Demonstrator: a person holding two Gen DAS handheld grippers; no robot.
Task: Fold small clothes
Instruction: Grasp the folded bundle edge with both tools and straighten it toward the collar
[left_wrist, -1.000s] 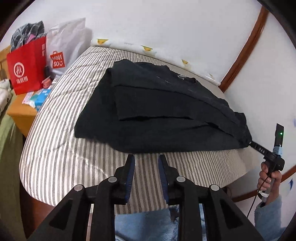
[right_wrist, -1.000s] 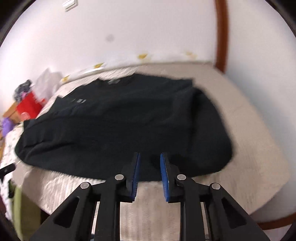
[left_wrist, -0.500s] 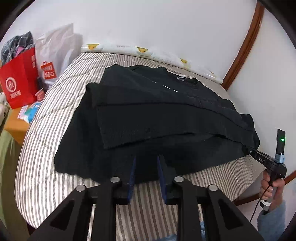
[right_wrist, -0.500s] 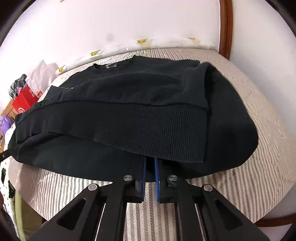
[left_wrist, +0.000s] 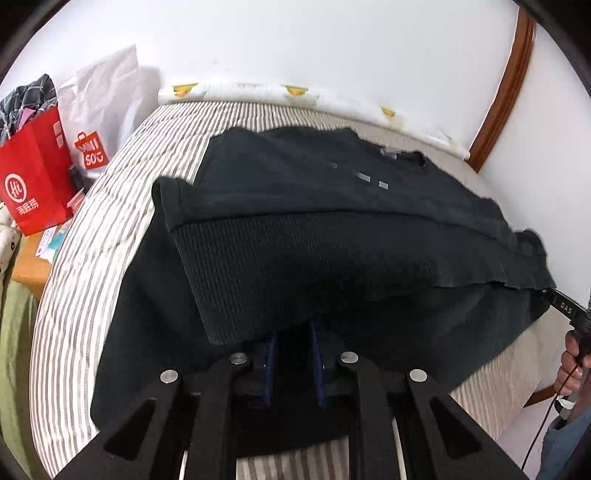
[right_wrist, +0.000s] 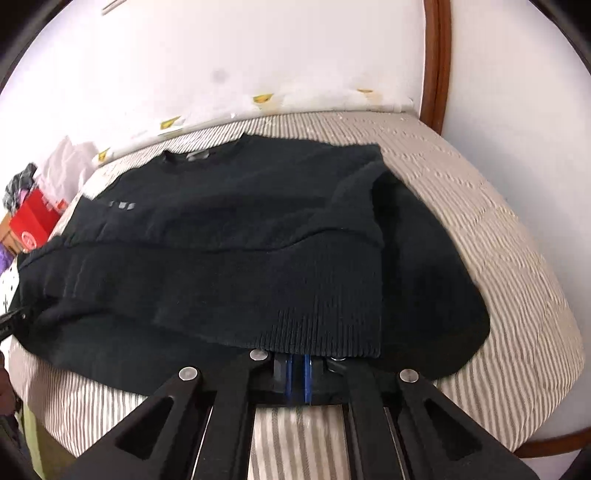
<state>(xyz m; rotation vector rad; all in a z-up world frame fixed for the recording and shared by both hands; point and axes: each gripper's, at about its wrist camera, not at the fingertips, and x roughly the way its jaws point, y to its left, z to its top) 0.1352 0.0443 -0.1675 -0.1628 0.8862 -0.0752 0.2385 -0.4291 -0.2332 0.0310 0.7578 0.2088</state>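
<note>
Sweater (left_wrist: 332, 229) hem drapes over both grippers' fingers (right_wrist: 290, 373).

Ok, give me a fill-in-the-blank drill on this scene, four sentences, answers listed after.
1. The sweater lying on the bed is ____ in colour.
2. The bedcover's pattern is ____.
3. The paper bag beside the bed is ____.
4. The right gripper has its blue pads nearly ____ at the sweater's near edge, while the left gripper keeps a gap.

Missing words: black; stripes; red; together

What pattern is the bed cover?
Grey and white stripes on the bed cover, clearest in the left wrist view.
</note>
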